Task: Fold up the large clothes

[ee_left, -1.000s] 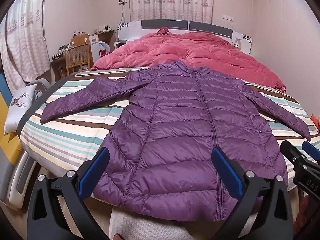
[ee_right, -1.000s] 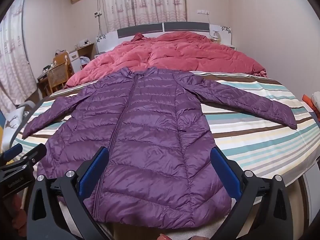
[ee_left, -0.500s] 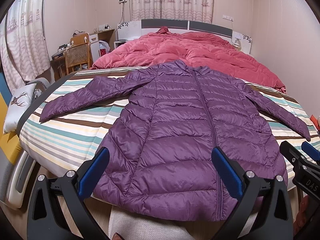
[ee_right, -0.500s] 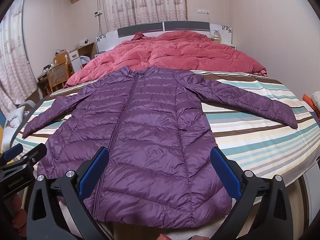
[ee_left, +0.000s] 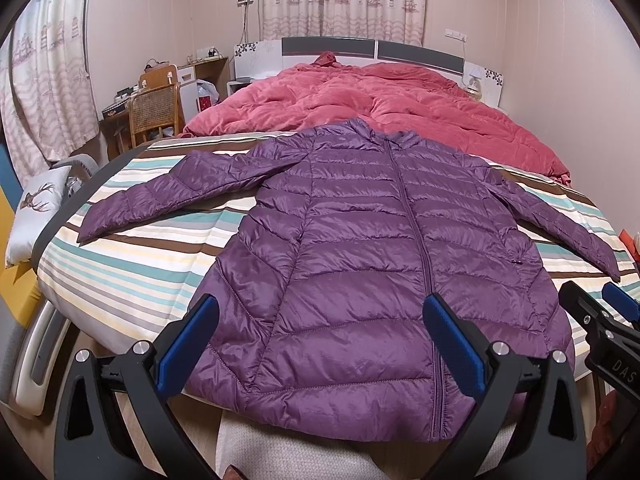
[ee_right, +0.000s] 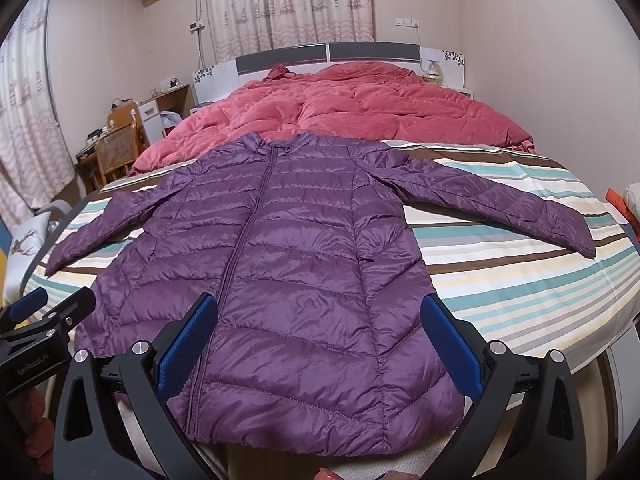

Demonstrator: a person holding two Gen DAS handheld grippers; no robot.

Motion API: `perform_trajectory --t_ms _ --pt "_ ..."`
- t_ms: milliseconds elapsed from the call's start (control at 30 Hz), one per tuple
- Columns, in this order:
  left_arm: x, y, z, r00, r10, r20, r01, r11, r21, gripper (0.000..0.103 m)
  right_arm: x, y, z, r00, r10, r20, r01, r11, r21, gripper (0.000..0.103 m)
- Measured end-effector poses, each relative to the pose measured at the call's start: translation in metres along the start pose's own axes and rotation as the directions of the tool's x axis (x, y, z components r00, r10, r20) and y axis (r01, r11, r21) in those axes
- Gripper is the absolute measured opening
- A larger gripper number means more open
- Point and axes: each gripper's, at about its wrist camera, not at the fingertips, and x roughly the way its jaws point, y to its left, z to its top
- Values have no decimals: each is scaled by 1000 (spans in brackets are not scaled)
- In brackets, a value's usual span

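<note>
Since the earlier frames both grippers have crept slightly nearer the purple down jacket (ee_left: pixel 376 248), which lies flat, zipped, sleeves spread on the striped bedsheet (ee_left: pixel 132 264). Its long axis runs straight away from both: hem nearest, collar toward the red duvet (ee_left: pixel 384 100). The left gripper (ee_left: pixel 320 344) and right gripper (ee_right: pixel 320 344) hover at the hem, jaws spread wide and empty, each nearer its own sleeve.

Bed (ee_left: pixel 120 280): covered near end by a striped sheet (ee_left: pixel 132 276) in teal, cream, brown and grey.
Purple jacket (ee_left: pixel 360 264): flat, zipped, front up, sleeves spread left and right, hem overhanging the near edge.
Red quilt (ee_left: pixel 360 104): rumpled across the far half, seemingly just touching the jacket's collar.
</note>
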Motion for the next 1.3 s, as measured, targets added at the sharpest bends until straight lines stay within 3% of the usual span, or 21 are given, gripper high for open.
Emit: perform_trajectory --t_ms 1300 --pt "9 -7 -2 1000 -8 -26 8 1000 15 101 2 2 -2 1000 -6 -7 6 1000 3 100"
